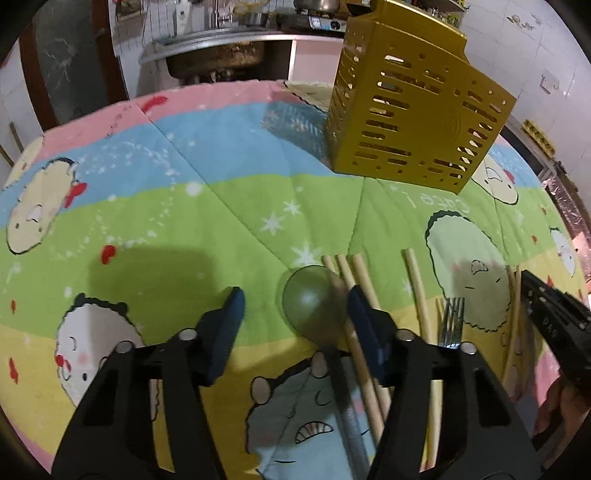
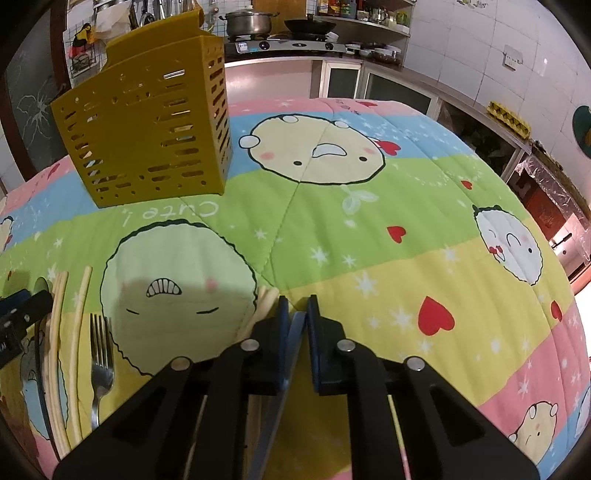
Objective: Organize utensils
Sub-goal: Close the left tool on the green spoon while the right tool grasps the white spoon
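A yellow slotted utensil holder [image 1: 413, 122] stands upright on the cartoon-print cloth [image 1: 184, 221]; it also shows in the right wrist view [image 2: 147, 136]. My left gripper [image 1: 295, 306] is open, its pads either side of a green spoon's bowl [image 1: 310, 306] lying beside wooden chopsticks [image 1: 364, 295]. A metal fork [image 1: 452, 321] lies to the right, and shows in the right wrist view [image 2: 100, 354]. My right gripper [image 2: 295, 310] is shut on a thin blue-grey flat utensil [image 2: 291, 343], low over the cloth. More chopsticks [image 2: 264, 299] lie just left of it.
Chopsticks [image 2: 59, 350] lie left of the fork. A kitchen counter with a pot [image 2: 249, 20] and a stove stands behind the table. A sink [image 1: 218, 55] is beyond the far table edge. The right gripper's body [image 1: 554, 317] shows at the right edge of the left wrist view.
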A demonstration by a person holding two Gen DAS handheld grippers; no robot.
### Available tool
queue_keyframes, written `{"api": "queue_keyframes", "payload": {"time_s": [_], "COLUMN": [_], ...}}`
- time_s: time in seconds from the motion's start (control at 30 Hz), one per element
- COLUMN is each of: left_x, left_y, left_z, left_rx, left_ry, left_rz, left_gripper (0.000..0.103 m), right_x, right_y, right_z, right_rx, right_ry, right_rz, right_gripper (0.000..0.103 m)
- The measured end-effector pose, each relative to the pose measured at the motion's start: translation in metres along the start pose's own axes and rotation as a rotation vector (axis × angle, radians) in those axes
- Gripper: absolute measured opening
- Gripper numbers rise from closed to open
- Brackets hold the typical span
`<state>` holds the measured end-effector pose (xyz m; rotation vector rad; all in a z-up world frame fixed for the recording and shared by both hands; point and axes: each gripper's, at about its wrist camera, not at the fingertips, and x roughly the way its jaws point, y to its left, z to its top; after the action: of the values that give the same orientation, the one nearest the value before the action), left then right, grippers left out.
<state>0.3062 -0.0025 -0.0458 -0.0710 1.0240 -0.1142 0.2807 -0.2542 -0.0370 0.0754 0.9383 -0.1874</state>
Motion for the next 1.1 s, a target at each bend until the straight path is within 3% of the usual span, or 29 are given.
{"api": "queue_keyframes", "payload": {"time_s": [0.47, 0.67, 0.93, 1.1], "left_x": [0.013, 0.009, -0.019, -0.055], "left_y": [-0.015, -0.021, -0.018, -0.021], "left_z": [0.013, 0.012, 0.020, 0.031], "left_rx": [0.042, 0.070, 0.078, 0.112], "left_ry": [0.056, 0.036, -0.054, -0.196], "left_rz": [0.019, 0.043, 0.036, 0.029], "left_gripper": [0.035, 0.035, 0.035, 0.035], "right_x": [0.002, -0.010, -0.036, -0.063], "right_y": [-0.008, -0.013, -0.024, -0.028], "right_z": [0.009, 0.012, 0.023, 0.035], "right_rx": [0.002, 0.012, 0.041, 0.049], "right_ry": [0.021, -0.017, -0.114, -0.246], "right_rz": [0.046, 0.079, 0.108, 0.133], "right_gripper": [0.010, 0.007, 0.007, 0.007]}}
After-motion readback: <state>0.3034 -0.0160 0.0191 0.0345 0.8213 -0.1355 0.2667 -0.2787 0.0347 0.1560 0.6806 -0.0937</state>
